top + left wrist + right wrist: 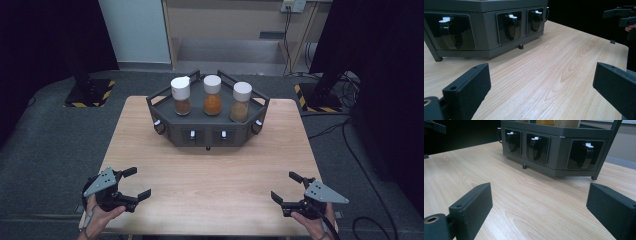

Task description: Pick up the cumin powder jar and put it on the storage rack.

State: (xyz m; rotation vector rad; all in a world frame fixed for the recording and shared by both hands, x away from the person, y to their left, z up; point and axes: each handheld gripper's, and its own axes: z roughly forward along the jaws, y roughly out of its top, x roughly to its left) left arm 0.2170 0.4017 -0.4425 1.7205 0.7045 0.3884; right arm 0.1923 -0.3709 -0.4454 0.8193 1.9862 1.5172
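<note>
Pale wooden table (pixel 210 175) carries a grey rack (pixel 207 122) with three spice jars (pixel 212 95) at its far side. Left gripper (pixel 136 183) and right gripper (pixel 283 187) wait near, jaws spread, empty; best approach a jar level and squarely.

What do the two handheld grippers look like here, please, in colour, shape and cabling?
Both are alike: the left gripper and right gripper have black bodies with two blocky, flat-faced black jaws, each body topped by a grey three-cornered plate. A dark cable trails from the right one toward the table edge. The hands holding them are bare, with no sleeves in sight.
</note>
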